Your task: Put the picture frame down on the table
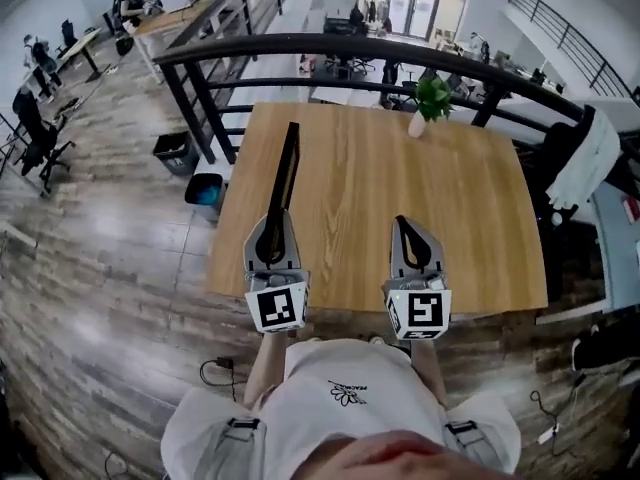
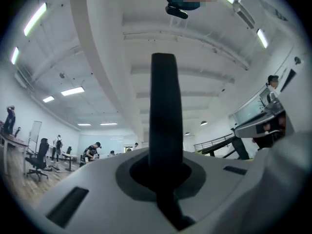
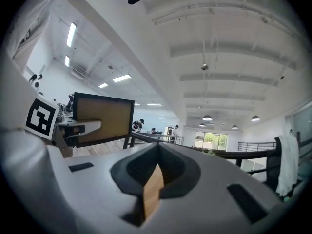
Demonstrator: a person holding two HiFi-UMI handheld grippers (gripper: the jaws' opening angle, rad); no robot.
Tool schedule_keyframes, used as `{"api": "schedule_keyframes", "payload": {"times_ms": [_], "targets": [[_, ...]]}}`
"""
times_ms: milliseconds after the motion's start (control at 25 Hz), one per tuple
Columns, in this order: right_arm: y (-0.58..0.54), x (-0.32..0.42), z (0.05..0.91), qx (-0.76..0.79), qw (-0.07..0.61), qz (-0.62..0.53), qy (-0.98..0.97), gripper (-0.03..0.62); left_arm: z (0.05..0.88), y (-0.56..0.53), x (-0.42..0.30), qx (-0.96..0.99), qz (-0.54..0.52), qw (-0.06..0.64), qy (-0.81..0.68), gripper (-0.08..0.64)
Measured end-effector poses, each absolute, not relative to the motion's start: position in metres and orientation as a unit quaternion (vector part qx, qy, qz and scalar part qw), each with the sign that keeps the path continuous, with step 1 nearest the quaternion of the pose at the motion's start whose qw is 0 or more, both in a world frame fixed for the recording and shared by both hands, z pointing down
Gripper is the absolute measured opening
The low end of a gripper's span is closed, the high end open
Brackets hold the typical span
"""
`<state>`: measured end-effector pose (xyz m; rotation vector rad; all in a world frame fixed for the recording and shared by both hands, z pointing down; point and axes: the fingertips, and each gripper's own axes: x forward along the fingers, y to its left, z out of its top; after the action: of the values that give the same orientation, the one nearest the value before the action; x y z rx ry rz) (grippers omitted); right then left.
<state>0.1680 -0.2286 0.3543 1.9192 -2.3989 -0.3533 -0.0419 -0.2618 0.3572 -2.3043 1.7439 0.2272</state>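
The picture frame is black and shows edge-on in the head view, standing upright over the left half of the wooden table. My left gripper is shut on its near end. In the left gripper view the frame's dark edge rises straight up from between the jaws. The right gripper view shows the frame's brown backing at the left, held beside the left gripper's marker cube. My right gripper hovers over the table's near right part, jaws together and holding nothing.
A small potted plant in a white vase stands at the table's far edge. A black railing runs behind the table. Bins sit on the floor to the left. A white cloth hangs at the right.
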Motion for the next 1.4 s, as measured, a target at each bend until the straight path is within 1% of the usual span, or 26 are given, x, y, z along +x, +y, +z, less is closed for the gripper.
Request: {"api": "schedule_keyframes", "payload": {"times_ms": [200,320,440,600,760,1080,1200,1400], "targets": [[-0.238,0.168,0.344,0.568,0.018,-0.130,-0.813,0.009,0.355,-0.245,-0.052,-0.740,0.078,0.118,0.657,0.023],[-0.236,0.176,0.337,0.552,0.010,-0.140,-0.822,0.009,0.355,-0.234,-0.049,-0.719,0.071,0.130,0.679,0.023],[-0.236,0.190,0.341,0.547,0.001,-0.132,-0.827,0.009,0.359,-0.228,-0.040,-0.706,0.071,0.124,0.693,0.023],[-0.233,0.209,0.342,0.549,-0.018,-0.113,-0.828,0.009,0.356,-0.219,-0.023,-0.703,0.081,0.119,0.697,0.023],[-0.222,0.218,0.339,0.559,-0.029,-0.108,-0.822,0.009,0.352,-0.212,-0.013,-0.709,0.069,0.128,0.690,0.023],[-0.211,0.219,0.344,0.585,-0.038,-0.098,-0.804,0.009,0.335,-0.212,-0.014,-0.724,0.055,0.162,0.668,0.023],[-0.210,0.221,0.342,0.593,-0.030,-0.103,-0.798,0.009,0.342,-0.222,-0.005,-0.735,0.022,0.180,0.653,0.023],[-0.212,0.224,0.345,0.604,-0.014,-0.106,-0.790,0.009,0.350,-0.248,0.008,-0.745,-0.068,0.223,0.625,0.023]]}}
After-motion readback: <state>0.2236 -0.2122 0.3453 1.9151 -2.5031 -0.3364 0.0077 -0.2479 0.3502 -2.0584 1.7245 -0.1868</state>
